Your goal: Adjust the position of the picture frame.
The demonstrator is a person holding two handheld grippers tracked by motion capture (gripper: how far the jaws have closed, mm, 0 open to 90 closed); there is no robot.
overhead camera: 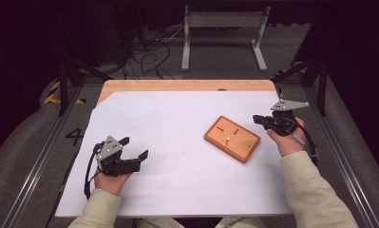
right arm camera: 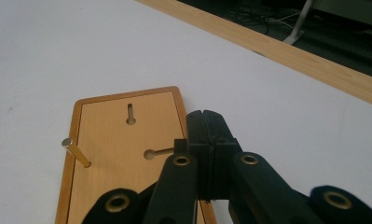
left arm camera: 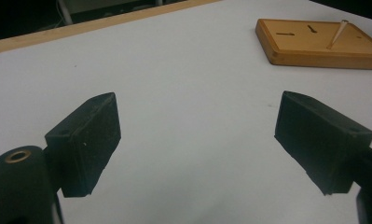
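Pegboard work paused: one pin stands in a wooden block as two hand-held grippers wait on either side.

The block lies right of centre on the white-covered surface, with two dark slots and a single metal pin leaning from a hole near one long edge. The right hand-held gripper hovers at the block's far-right end, jaws pressed fully together; whether anything thin is pinched between them cannot be told from this angle. The left hand-held gripper rests well apart at the near left, jaws spread wide and empty, aimed across the sheet toward the block. To do the next step well, the right hand should probably open before approaching, come down in line with the pin's tilt, and close squarely on its shaft while the left steadies the block.
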